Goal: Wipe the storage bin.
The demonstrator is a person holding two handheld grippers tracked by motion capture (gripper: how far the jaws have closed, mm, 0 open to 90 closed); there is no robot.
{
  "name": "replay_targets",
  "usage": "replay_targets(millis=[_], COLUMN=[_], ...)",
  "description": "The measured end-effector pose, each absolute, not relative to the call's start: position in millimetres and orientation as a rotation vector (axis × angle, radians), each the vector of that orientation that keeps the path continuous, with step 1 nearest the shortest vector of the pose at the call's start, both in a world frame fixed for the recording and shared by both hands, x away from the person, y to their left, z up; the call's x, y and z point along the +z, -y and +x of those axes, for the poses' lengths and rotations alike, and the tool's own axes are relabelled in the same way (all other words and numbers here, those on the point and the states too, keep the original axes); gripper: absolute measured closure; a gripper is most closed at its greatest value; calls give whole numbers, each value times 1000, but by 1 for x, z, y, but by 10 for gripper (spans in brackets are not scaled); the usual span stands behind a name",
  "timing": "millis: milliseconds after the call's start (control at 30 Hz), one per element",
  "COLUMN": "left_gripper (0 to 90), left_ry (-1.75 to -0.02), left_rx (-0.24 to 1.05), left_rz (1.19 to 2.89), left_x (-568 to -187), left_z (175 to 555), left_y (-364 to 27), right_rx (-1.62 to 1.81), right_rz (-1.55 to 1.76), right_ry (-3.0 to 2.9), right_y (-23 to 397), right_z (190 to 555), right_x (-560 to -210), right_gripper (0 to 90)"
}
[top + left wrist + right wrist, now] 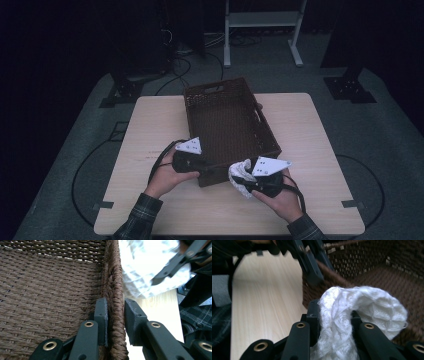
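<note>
Lower centre of the high view: the right hand-held gripper [248,178] clamps a white cloth [240,176] beside the basket [227,100]. The left hand-held gripper [206,167] grips the basket's near wall.

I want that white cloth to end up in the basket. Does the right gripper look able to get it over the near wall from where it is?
Probably yes: the right gripper holds the white cloth by the basket, whose open top looks unobstructed.

— Room?
— Dark, grey carpet floor [395,130], cables [185,65] trailing at back.
— Furniture?
— Light wood table [320,150], white metal rack [262,20] behind, black stand bases [348,87] on either side.
</note>
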State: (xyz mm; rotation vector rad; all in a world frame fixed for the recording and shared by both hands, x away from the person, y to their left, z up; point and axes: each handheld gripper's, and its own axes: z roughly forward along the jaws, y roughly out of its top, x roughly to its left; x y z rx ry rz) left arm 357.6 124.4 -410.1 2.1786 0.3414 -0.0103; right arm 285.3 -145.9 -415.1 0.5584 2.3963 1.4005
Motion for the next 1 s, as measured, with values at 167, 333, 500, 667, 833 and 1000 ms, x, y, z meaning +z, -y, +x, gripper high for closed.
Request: replay_targets(millis=[167,333,500,667,833,1000], left_gripper=[725,725,726,726,726,726], left_ry=[-342,-341,-345,-345,-342,-344], left_rx=[-10,-11,-14,-17,-15,-16], left_rz=[2180,2182,2174,2180,2178,2180], left_x=[-410,-410,-411,-410,-410,-410], left_z=[357,358,358,357,357,357], left_y=[-124,-124,-124,-124,-124,-124], right_rx=[1423,1400,1365,1332,1320,1238], right_rz=[525,530,532,561,573,587], right_ry=[-2376,-2413,-2468,-2514,-2552,-2598], right_y=[142,134,127,122,119,113], right_z=[283,290,296,303,308,309], right_x=[-408,-416,-428,-445,-455,-469], right_gripper=[715,719,720,723,724,723])
